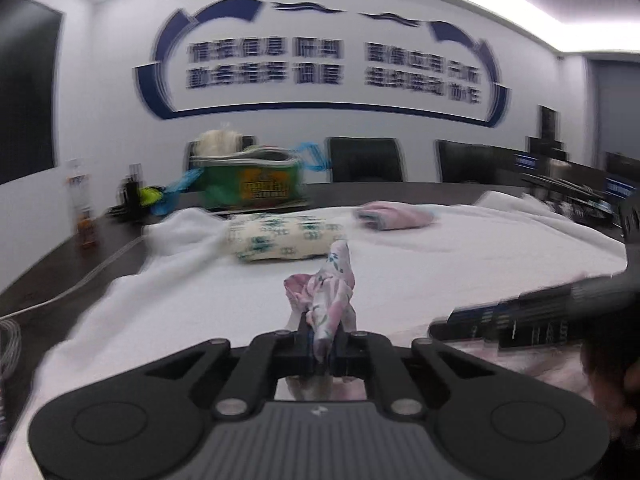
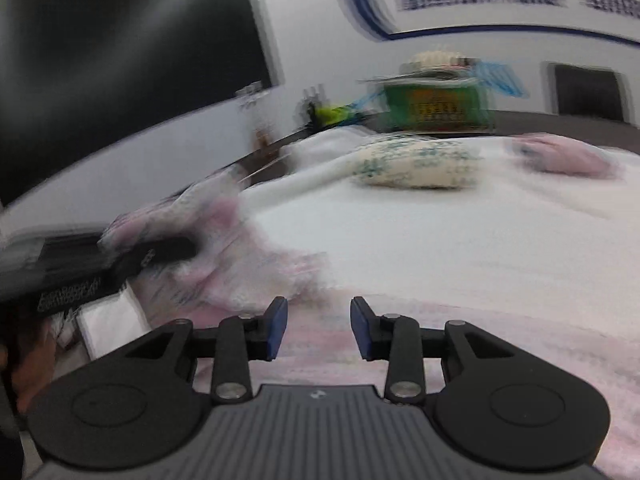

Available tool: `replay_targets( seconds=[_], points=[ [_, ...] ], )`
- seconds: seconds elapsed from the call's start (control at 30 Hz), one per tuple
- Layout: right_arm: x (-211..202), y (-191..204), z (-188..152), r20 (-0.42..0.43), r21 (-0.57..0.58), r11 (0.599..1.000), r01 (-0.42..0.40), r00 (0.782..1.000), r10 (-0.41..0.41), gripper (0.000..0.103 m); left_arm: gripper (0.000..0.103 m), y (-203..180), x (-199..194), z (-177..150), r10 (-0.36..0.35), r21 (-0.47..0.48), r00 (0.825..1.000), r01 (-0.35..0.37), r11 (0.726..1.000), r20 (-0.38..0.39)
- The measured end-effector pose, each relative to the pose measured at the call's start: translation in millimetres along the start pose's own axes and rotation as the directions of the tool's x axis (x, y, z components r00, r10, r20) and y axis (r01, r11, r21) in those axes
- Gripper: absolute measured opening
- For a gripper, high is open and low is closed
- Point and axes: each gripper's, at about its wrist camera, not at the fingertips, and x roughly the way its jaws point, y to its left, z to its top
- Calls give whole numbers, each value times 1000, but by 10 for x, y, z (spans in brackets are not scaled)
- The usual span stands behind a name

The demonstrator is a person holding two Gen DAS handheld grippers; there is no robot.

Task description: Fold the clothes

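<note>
My left gripper (image 1: 322, 330) is shut on a pink floral garment (image 1: 330, 292), whose pinched edge sticks up between the fingers above the white cloth-covered table (image 1: 460, 256). In the right wrist view the same garment (image 2: 248, 264) lies blurred and pink across the white cloth, with the left gripper (image 2: 160, 252) gripping it at the left. My right gripper (image 2: 319, 326) is open and empty, its blue pads just above the pink fabric near the front. The right gripper (image 1: 520, 320) also shows blurred at the right of the left wrist view.
A folded cream floral garment (image 1: 280, 240) and a folded pink garment (image 1: 394, 214) lie further back on the white cloth. Behind them stand a green bag (image 1: 252, 178), bottles (image 1: 82, 204) and black chairs (image 1: 366, 160). A dark screen (image 2: 120, 64) hangs on the left wall.
</note>
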Motion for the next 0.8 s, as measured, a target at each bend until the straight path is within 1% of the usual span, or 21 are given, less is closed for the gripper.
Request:
replay_targets(
  seconds=[0.1, 0.2, 0.27, 0.3, 0.37, 0.4, 0.43, 0.5, 0.53, 0.57, 0.63, 0.67, 0.7, 0.73, 0.77, 0.8],
  points=[
    [-351, -406, -2, 56, 139, 988, 65, 996, -74, 35, 5, -375, 173, -72, -41, 64, 999, 42, 997, -20],
    [-586, -603, -41, 86, 203, 977, 71, 992, -90, 35, 7, -743, 345, -157, -81, 128, 996, 86, 988, -46],
    [-674, -689, -83, 91, 223, 972, 79, 991, -101, 36, 19, -989, 459, -213, -107, 170, 992, 116, 979, -64],
    [-688, -718, -99, 87, 228, 970, 87, 990, -109, 38, 22, -1111, 517, -241, -119, 191, 990, 131, 973, -74],
    [-693, -777, -137, 74, 238, 967, 90, 991, -111, 39, 47, -1048, 431, -231, -170, 149, 983, 179, 973, -72],
    [-690, -802, -157, 68, 245, 966, 84, 992, -104, 39, 50, -932, 329, -213, -217, 110, 974, 223, 969, -68],
    [-687, -817, -180, 66, 253, 965, 69, 994, -89, 39, 53, -788, 207, -192, -273, 66, 960, 277, 959, -62],
    [-678, -826, -210, 63, 267, 963, 34, 997, -53, 39, 57, -492, -39, -154, -379, -18, 925, 379, 925, -39],
    [-672, -820, -216, 62, 272, 962, 15, 998, -32, 39, 60, -320, -151, -140, -415, -51, 910, 413, 909, -21],
    [-661, -802, -210, 59, 272, 962, -4, 998, -12, 42, 61, -166, -176, -120, -389, -81, 921, 387, 919, -20],
    [-617, -729, -191, 50, 260, 965, -40, 998, 28, 49, 60, 117, -150, -72, -284, -138, 958, 276, 951, -41],
    [-569, -685, -182, 39, 253, 966, -49, 998, 40, 54, 54, 237, -71, -69, -232, -166, 971, 219, 962, -64],
    [-476, -644, -180, 15, 252, 967, -39, 999, 36, 56, 50, 346, 40, -75, -179, -192, 979, 159, 968, -93],
    [-382, -604, -179, -8, 250, 968, -29, 999, 33, 56, 43, 393, 145, -93, -162, -210, 979, 134, 968, -120],
    [-289, -563, -177, -32, 248, 969, -20, 999, 28, 56, 40, 408, 247, -118, -162, -224, 976, 127, 966, -147],
    [-194, -521, -182, -54, 241, 970, -9, 998, 23, 53, 38, 423, 348, -142, -163, -237, 971, 119, 964, -173]
  ],
)
